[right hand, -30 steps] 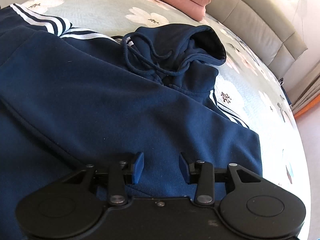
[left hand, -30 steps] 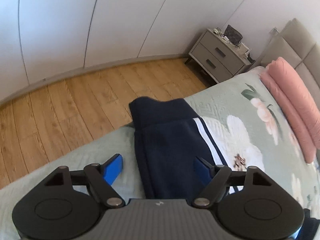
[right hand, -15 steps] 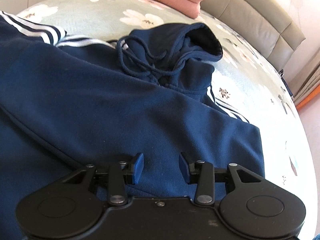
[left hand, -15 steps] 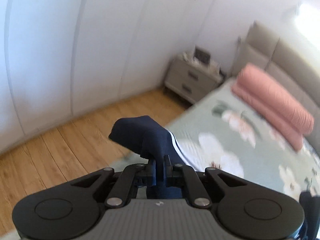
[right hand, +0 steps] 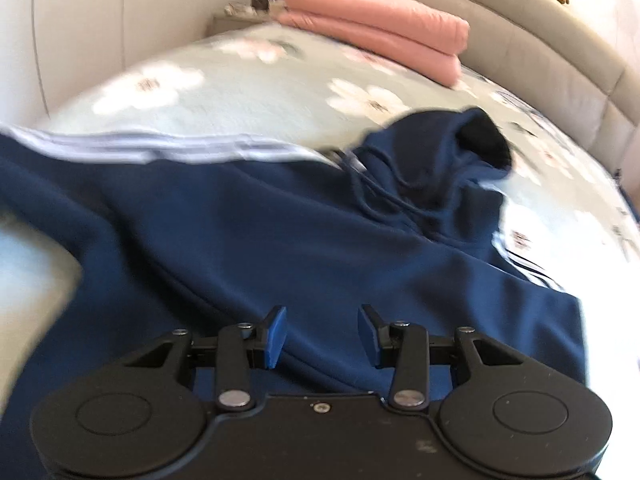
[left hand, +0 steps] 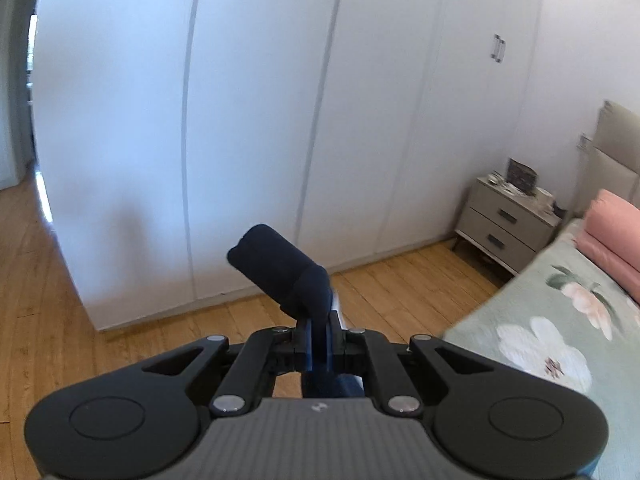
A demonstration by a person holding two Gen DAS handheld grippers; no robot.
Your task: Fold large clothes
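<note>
A navy hoodie (right hand: 280, 232) with white sleeve stripes lies spread on the floral bedspread (right hand: 240, 80), its hood (right hand: 472, 148) toward the headboard. My left gripper (left hand: 319, 338) is shut on the hoodie's sleeve cuff (left hand: 280, 268), which sticks up above the fingers, lifted off the bed with the wardrobe behind it. My right gripper (right hand: 322, 336) is open, its blue pads just above the hoodie's body, holding nothing.
White wardrobe doors (left hand: 280, 120) and wooden floor (left hand: 60, 320) fill the left wrist view. A grey nightstand (left hand: 508, 224) stands by the bed. Folded pink bedding (right hand: 380, 40) lies by the padded headboard (right hand: 520, 32).
My left gripper closed on the sleeve cuff and lifted it up off the bed, swinging toward the wardrobe. My right gripper stayed open and tilted up a little over the hoodie.
</note>
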